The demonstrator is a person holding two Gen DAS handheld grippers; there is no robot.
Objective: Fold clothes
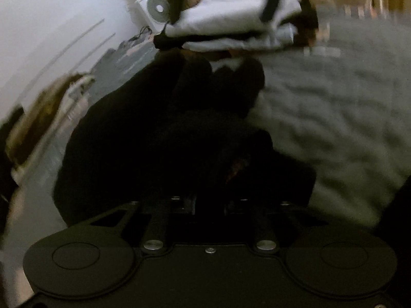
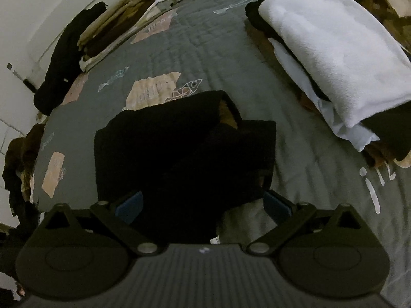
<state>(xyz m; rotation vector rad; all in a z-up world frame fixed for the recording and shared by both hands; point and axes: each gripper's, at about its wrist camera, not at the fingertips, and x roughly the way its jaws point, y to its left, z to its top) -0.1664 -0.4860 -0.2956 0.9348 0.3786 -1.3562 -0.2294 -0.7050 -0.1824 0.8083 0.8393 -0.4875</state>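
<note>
A grey quilted bedspread (image 2: 205, 46) with pink patches and pale fish outlines covers a bed. At its centre lies a black garment (image 2: 179, 148), partly folded, with a small patch of brown lining showing near its top edge. The right gripper (image 2: 203, 202) is tilted steeply down over the near edge of this garment. Its jaws stand wide apart, a blue pad (image 2: 129, 205) visible on each side, and the black cloth lies between them without either pad pressing on it. In the left wrist view, which is blurred and dark, the left gripper (image 1: 209, 202) also points downward into the same black garment (image 1: 164, 138). Its linkages are drawn in parallel and close together, so the jaws are nearly shut, but the fingertips are lost against the dark fabric and it cannot be told whether they pinch the cloth. To the right of the black garment, apart from it, sits a folded stack (image 2: 334, 59) with a white fleece on top and dark and white layers beneath. Along the far left edge of the bed, by the white wall (image 2: 38, 12), lie a black garment pile (image 2: 66, 59) and tan and cream clothes (image 2: 123, 12). A white fan (image 1: 154, 10) stands beyond the stack in the left wrist view.
</note>
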